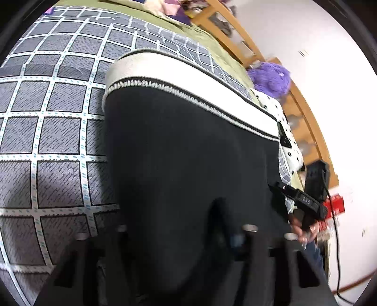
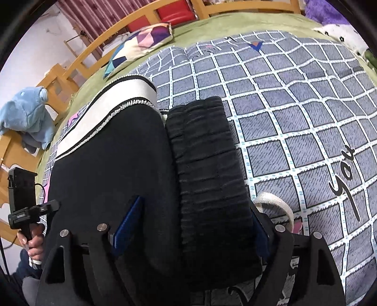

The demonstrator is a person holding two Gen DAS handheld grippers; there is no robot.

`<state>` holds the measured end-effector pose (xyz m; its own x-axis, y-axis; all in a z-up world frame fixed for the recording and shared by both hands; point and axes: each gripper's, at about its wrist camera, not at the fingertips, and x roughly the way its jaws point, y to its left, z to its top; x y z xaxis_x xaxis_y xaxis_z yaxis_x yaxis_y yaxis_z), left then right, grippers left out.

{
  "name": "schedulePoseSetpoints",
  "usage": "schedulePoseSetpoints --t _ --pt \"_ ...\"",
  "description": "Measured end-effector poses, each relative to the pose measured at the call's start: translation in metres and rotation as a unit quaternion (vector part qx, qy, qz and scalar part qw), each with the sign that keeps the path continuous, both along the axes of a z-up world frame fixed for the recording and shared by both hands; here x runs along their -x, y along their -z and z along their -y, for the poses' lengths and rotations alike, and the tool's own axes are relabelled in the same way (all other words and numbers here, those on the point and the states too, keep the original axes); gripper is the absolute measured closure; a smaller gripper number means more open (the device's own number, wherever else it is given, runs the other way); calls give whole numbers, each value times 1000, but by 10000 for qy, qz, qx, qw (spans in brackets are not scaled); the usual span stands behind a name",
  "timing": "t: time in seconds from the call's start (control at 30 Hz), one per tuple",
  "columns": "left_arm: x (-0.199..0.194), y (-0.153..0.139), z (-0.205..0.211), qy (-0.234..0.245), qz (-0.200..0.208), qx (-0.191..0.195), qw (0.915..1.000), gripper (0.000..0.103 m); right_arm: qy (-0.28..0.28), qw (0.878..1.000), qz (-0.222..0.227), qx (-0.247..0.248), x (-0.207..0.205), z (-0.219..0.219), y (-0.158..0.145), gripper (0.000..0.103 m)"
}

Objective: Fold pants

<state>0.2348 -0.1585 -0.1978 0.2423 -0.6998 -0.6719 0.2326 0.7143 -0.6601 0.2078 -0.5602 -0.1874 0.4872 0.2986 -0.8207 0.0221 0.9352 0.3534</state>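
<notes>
Black pants (image 1: 188, 153) with a white side stripe (image 1: 188, 77) lie folded on a grey checked blanket (image 1: 54, 141). My left gripper (image 1: 174, 211) sits low at the near edge with black cloth bunched between its jaws; one finger is buried in the fabric. In the right wrist view the pants (image 2: 106, 153) show their ribbed waistband (image 2: 205, 153), which runs between the blue pads (image 2: 127, 226) of my right gripper (image 2: 195, 202). Those jaws stand wide apart and open. A white drawstring loop (image 2: 278, 202) pokes out beside the right finger.
The blanket (image 2: 294, 106) covers a green bedspread (image 2: 212, 21) inside a wooden bed frame (image 2: 77, 58). A patterned pillow (image 2: 141, 44), a blue plush (image 2: 28, 113) and a purple plush (image 1: 271, 77) lie around the edges. A hand (image 2: 35, 244) grips the left tool's handle.
</notes>
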Motion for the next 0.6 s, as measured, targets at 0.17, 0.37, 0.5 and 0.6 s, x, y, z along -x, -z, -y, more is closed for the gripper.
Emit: schedulePoseSetpoints --t 0.17,0.37,0.5,0.6 --pt "3 -55 -21 318 310 237 9987 86 199 9993 230 -213 14 -6 -39 71" --pt "2 -133 -109 -79 881 -154 9960 87 -277 9936 815 -726 24 -80 -104 94" --pt "-2 -119 -161 -332 744 -985 9918 81 -696 9876 707 -1215 7 -145 -81 94" --pt "-7 -63 -178 -602 265 -1733 9827 55 -699 9923 394 -947 -12 -184 -37 81"
